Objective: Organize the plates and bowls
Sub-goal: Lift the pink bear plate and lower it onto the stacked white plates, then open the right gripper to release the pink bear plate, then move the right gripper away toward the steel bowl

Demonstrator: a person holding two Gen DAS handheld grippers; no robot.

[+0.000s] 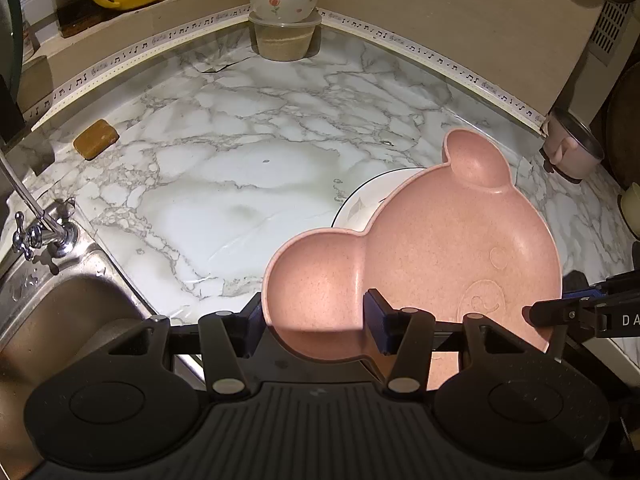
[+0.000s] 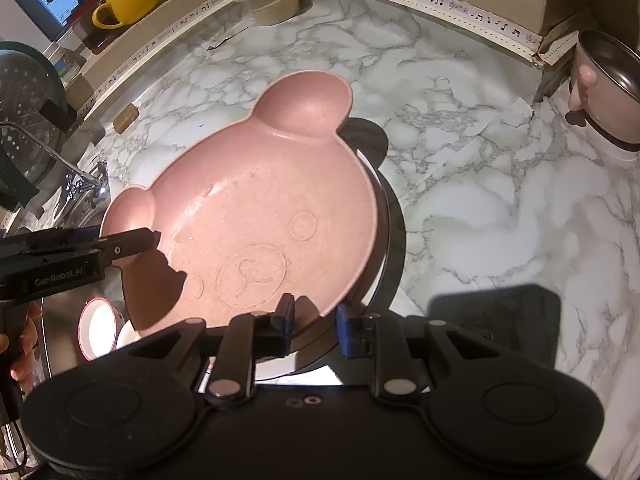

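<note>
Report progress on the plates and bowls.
Done: a flowered bowl sits on a tub at the back. In hand: the pink plate, over the white plate; the left gripper clamps its ear, the right gripper straddles its rim, apparently loose. Left: a red-rimmed bowl waits in the sink.

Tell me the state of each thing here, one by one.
pink bear plate: held over the white plate
white plate: flat on the counter, partly covered
left gripper: shut on the plate's ear
right gripper: open, plate rim between its jaws
flowered bowl: upright, stacked on a lidded container
tap: no water running
</note>
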